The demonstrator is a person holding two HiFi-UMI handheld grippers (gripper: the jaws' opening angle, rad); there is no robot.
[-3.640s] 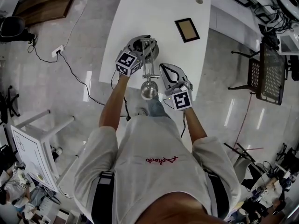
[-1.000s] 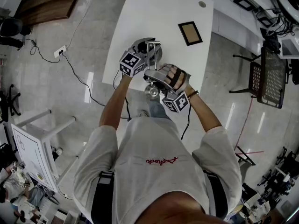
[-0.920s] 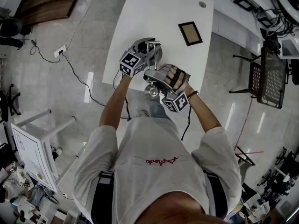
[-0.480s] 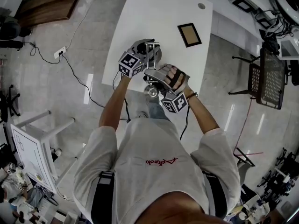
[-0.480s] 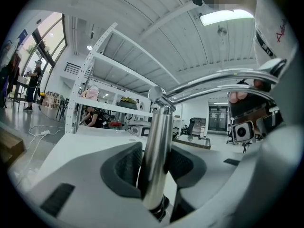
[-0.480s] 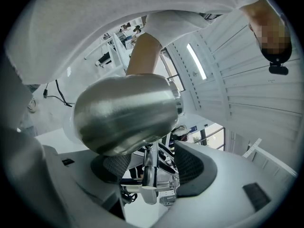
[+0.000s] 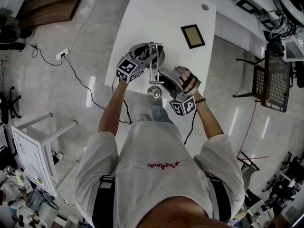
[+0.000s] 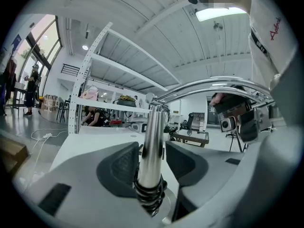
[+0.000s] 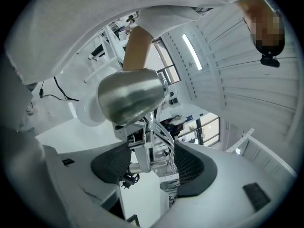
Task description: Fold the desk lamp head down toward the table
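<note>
White table (image 7: 161,8) under both claws. Beyond the right claw (image 9: 154,163), flat on the table and well apart from it, a small dark frame (image 7: 192,35). Nothing between that frame and the lamp. Off to the left claw's (image 8: 152,152) outer side, on the grey floor, a black cable (image 7: 76,75) trailing to a socket block; farther back that way, a white table tipped on its side (image 7: 33,146). Off to the right claw's outer side, a black mesh chair (image 7: 273,75). Past the left claw's tips, a white shelf rack (image 8: 95,56) across the room.

Left claw: jaws wide, just now opening further, standing either side of the lamp's chrome post (image 8: 151,127) right above its spring; clear gap at the right pad, left pad close beside the post.

Right claw: jaws at their widest, just now opening further, flanking the lamp's arm joint (image 9: 145,158) without pressing it.

Lamp base (image 7: 159,56) just beside the left claw's tips. Lamp head (image 9: 130,96), a chrome cone, just above and beyond the right claw's jaws, over the table's near edge between the two claws.
</note>
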